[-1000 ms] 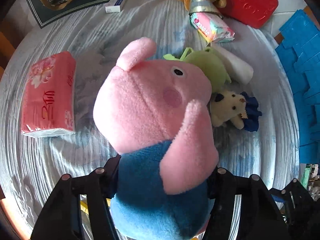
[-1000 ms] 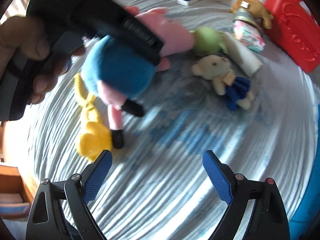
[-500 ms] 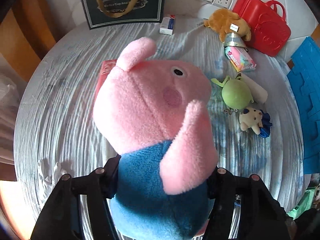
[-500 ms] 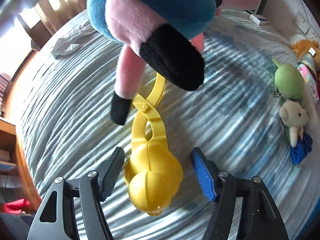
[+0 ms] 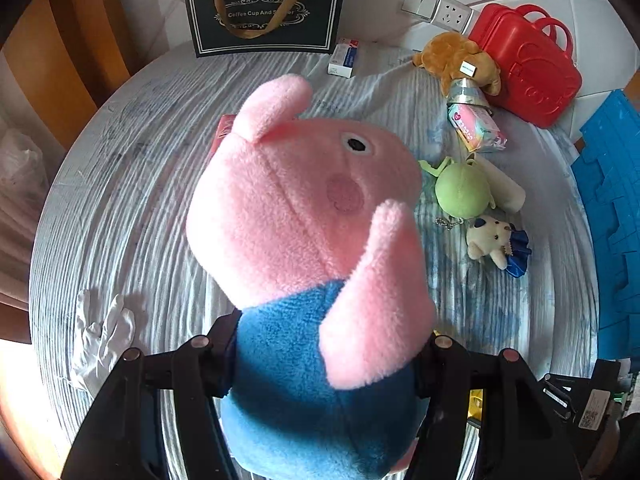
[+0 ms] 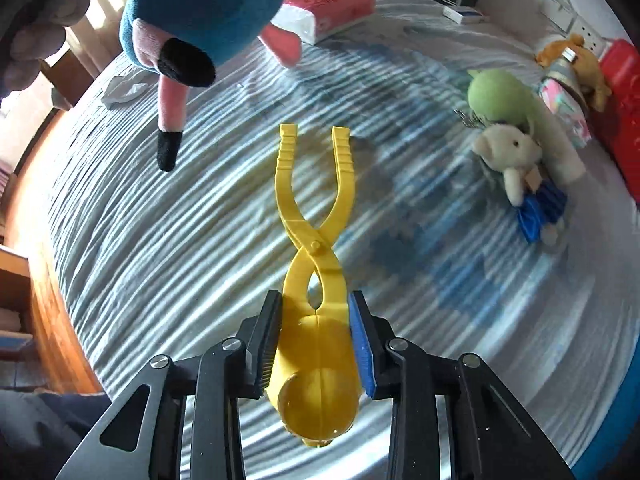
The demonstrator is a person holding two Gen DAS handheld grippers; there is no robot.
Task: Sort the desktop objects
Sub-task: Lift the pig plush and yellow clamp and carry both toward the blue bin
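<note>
A pink pig plush [image 5: 304,216] is gripped at frame centre by the left gripper [image 5: 324,356]. A yellow snowball clamp [image 6: 316,280] is clenched in the right gripper [image 6: 316,344], low centre. "Coffee Cup And S…er" is printed on the black bag [image 5: 264,12], upper left.

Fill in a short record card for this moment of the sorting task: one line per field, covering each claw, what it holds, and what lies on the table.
left claw: shut on the pig plush, gripping its blue body, lifted above the table
right claw: shut on the yellow scoop tongs at the ball end, handles pointing away
surface: round table with striped cloth
grouped at right: green plush, small white bear
against the wall: red case, dark gift bag
also on table: red tissue pack, white glove
</note>
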